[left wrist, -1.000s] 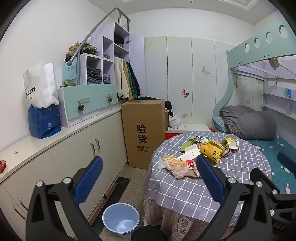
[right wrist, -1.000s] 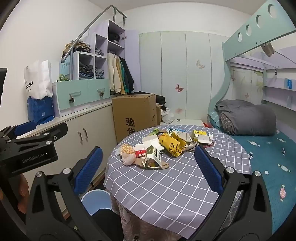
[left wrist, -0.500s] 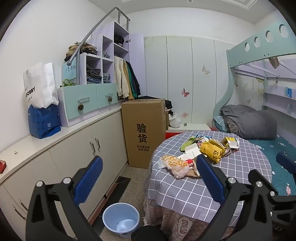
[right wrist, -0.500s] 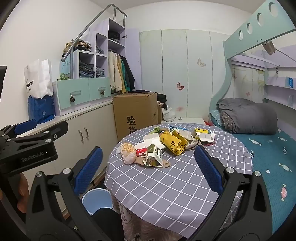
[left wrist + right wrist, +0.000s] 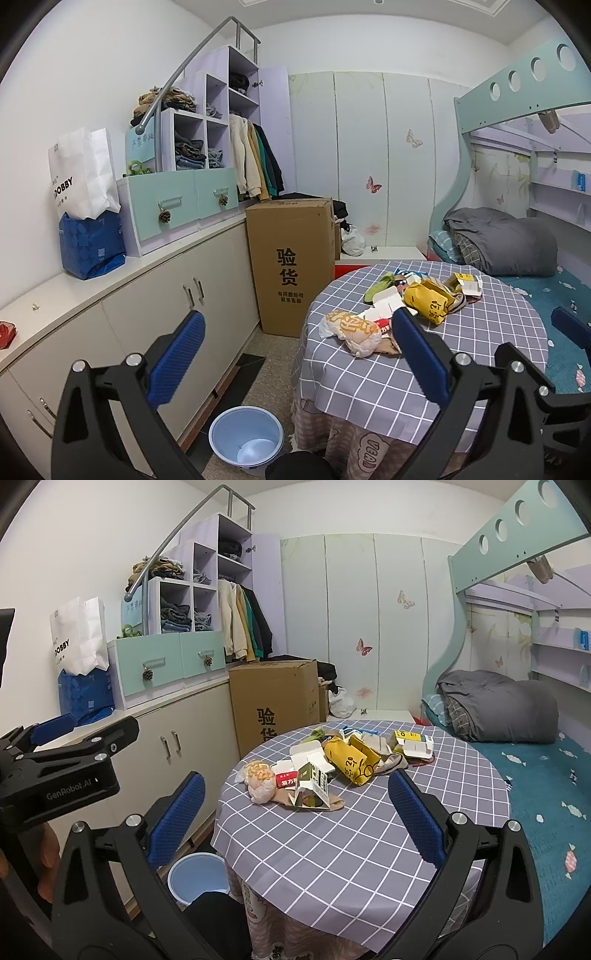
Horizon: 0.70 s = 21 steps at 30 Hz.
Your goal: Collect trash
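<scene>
A pile of trash lies on a round table with a grey checked cloth: a crumpled orange-and-white wrapper, a yellow bag, a small carton, white boxes and a yellow-and-white box. The same wrapper and yellow bag show in the left wrist view. A light blue bin stands on the floor left of the table and also shows in the right wrist view. My left gripper is open and empty, above the floor left of the table. My right gripper is open and empty, short of the pile.
A tall cardboard box stands behind the table. A long white cabinet runs along the left wall, with a blue bag and white paper bag on top. A bunk bed with a grey quilt is on the right.
Both views have shifted only slightly; the right gripper has edged a little closer to the table. Both grippers stay open and empty.
</scene>
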{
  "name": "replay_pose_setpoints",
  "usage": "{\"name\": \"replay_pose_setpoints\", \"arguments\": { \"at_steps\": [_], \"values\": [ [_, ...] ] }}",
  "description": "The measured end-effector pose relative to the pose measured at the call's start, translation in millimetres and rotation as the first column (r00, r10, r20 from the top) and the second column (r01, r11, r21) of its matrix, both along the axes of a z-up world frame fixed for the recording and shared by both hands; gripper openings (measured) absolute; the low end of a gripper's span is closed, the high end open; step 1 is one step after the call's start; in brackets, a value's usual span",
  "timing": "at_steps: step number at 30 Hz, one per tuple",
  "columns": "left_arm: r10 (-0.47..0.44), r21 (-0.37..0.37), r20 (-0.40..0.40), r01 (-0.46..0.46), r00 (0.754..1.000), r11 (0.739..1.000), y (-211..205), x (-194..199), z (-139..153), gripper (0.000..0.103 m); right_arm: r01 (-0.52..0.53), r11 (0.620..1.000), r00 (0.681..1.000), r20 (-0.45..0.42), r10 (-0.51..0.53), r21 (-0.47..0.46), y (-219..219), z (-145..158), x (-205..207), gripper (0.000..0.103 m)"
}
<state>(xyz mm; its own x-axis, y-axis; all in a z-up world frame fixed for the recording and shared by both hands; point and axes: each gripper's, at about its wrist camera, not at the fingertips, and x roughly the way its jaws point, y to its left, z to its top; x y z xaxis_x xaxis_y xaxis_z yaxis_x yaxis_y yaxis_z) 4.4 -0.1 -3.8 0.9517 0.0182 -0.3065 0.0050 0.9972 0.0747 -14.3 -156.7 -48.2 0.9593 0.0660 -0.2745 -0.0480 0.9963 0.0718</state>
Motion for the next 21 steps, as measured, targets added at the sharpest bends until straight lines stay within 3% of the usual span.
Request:
{"name": "replay_pose_setpoints", "arguments": {
  "at_steps": [21],
  "values": [
    [0.000,0.005,-0.001,0.000,1.000,1.000,-1.5,-0.1,2.1,0.099,-0.003,1.000,1.000,-0.009,0.003,0.002,1.8,1.2,-0.2,0.097]
  ]
}}
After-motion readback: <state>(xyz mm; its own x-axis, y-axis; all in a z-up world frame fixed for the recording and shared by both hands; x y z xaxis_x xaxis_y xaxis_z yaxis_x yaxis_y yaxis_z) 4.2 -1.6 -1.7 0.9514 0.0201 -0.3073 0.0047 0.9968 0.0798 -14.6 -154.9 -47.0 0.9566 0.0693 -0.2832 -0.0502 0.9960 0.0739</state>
